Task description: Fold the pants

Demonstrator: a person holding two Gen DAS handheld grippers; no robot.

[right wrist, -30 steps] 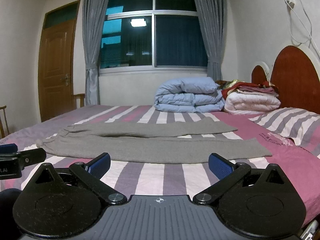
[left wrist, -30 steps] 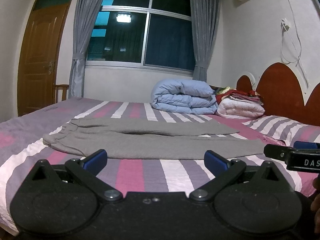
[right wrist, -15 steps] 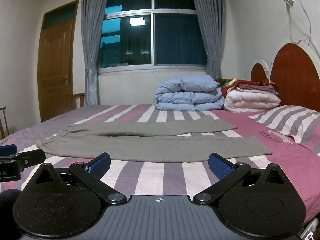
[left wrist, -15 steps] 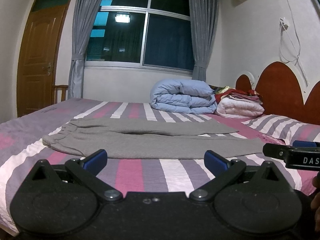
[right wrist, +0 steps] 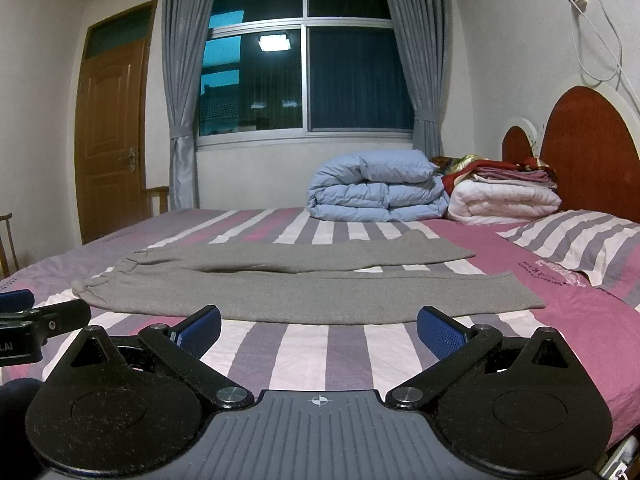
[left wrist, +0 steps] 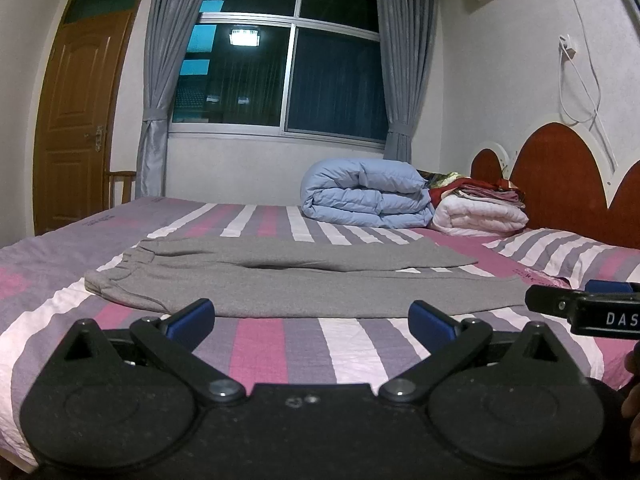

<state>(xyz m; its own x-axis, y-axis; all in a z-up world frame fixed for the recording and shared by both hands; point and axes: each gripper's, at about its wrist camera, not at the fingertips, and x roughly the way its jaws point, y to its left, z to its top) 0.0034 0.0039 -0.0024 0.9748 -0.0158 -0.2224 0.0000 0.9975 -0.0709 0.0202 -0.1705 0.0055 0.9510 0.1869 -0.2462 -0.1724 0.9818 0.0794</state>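
Grey pants (left wrist: 304, 280) lie flat across the striped bed (left wrist: 280, 340), waistband to the left, the two legs stretching right. They also show in the right wrist view (right wrist: 304, 284). My left gripper (left wrist: 312, 316) is open and empty, held just short of the pants' near edge. My right gripper (right wrist: 318, 326) is open and empty, also just short of the near edge. The right gripper shows at the right edge of the left wrist view (left wrist: 584, 308); the left gripper shows at the left edge of the right wrist view (right wrist: 36, 320).
A folded light-blue duvet (left wrist: 364, 192) and a white quilt with folded clothes (left wrist: 480, 212) sit at the far side of the bed. A striped pillow (right wrist: 580, 244) lies by the red headboard (right wrist: 592, 148). A window, curtains and a wooden door (left wrist: 76, 120) are behind.
Both grippers have risen and tilted slightly, so the bed sits a little lower in view. The pants have not moved. Both grippers stay open.
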